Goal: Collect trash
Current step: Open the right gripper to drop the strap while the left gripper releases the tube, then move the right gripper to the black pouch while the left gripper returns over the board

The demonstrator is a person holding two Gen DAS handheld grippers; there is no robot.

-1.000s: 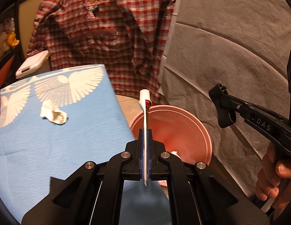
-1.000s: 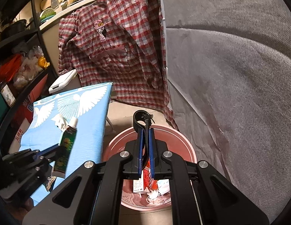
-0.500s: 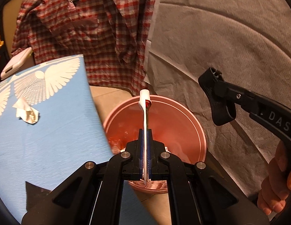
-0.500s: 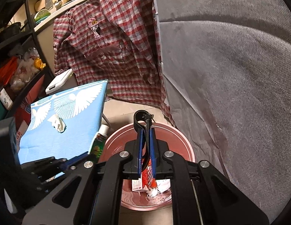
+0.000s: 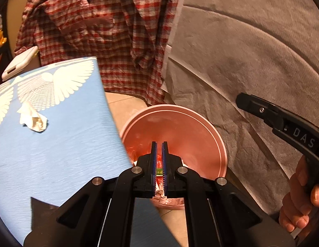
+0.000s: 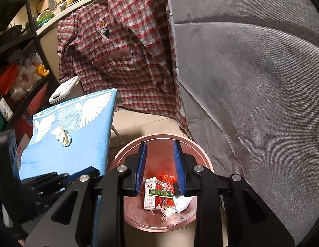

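Bin (image 6: 202,154): pink round tub on the floor, just beside the blue board's corner, below both grippers.
Trash in bin: a carton (image 6: 152,193) printed "1926", red and white; a green tube (image 6: 161,193) lying across it; red wrapper (image 6: 166,180) and white crumpled bits beside them.
Tissue (image 5: 33,118): crumpled white wad on the board, near the printed wings, well apart from the bin.
Right gripper (image 6: 160,168): over the bin, jaws opening, blue pads apart, nothing between them; trash shows through the gap far below.
Left gripper (image 5: 159,164): over the bin's near rim, pads pressed nearly together, a slim gap, nothing pinched.
Writing: "DAS" in white on the right gripper's black handle (image 5: 303,142), held by a hand (image 5: 301,201).
Board (image 5: 56,154): light blue cover with white wing print.
Shirt (image 6: 118,51): red plaid, hanging behind the bin, a small embroidered patch on the chest.
Sheet (image 6: 252,82): grey fabric to the right.
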